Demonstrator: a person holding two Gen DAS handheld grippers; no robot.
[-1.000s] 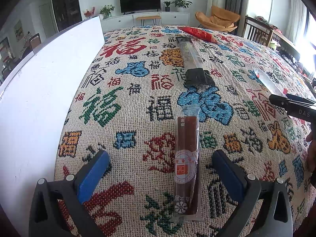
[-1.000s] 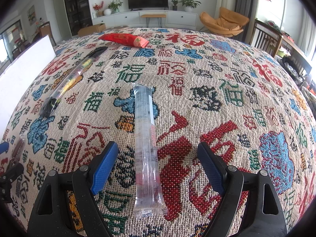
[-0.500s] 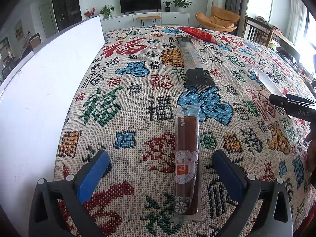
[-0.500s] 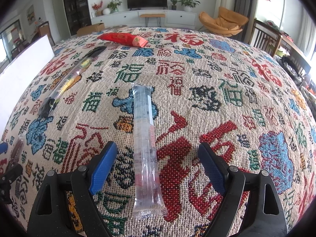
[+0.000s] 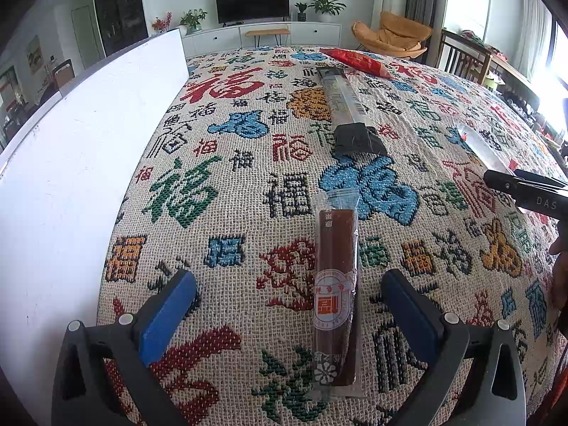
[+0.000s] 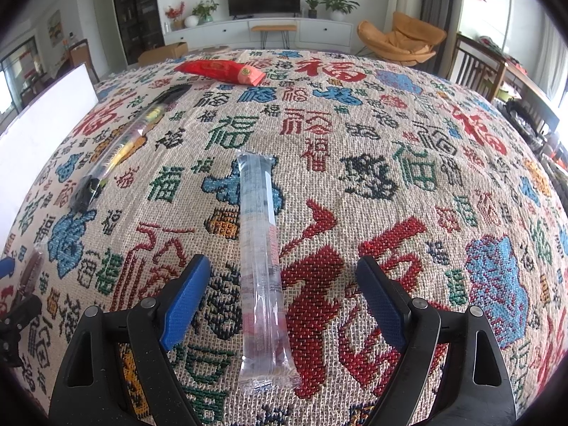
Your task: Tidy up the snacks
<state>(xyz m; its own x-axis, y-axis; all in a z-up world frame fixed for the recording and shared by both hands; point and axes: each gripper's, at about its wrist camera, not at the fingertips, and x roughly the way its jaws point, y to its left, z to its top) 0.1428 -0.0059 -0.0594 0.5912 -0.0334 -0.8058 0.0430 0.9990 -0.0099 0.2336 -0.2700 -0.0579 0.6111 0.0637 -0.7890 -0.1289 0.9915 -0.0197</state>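
A long brown snack bar [image 5: 335, 294] in clear wrap lies on the patterned cloth, between the fingers of my left gripper [image 5: 287, 305], which stands open and clear of it. In the right wrist view a clear tube-shaped snack pack [image 6: 261, 259] lies lengthwise between the blue pads of my right gripper [image 6: 280, 285], open as well, pads apart from the pack. Farther back lie a long black-ended pack [image 5: 346, 110] and a red packet [image 5: 356, 61]. The same two show as the long pack [image 6: 119, 149] and the red packet [image 6: 220, 70].
A white board [image 5: 71, 163] stands along the left edge of the cloth-covered table [image 5: 227, 184]. The right gripper's black body [image 5: 525, 191] reaches in from the right of the left wrist view. Chairs [image 6: 479, 67] and a TV cabinet [image 6: 262, 32] stand beyond the table.
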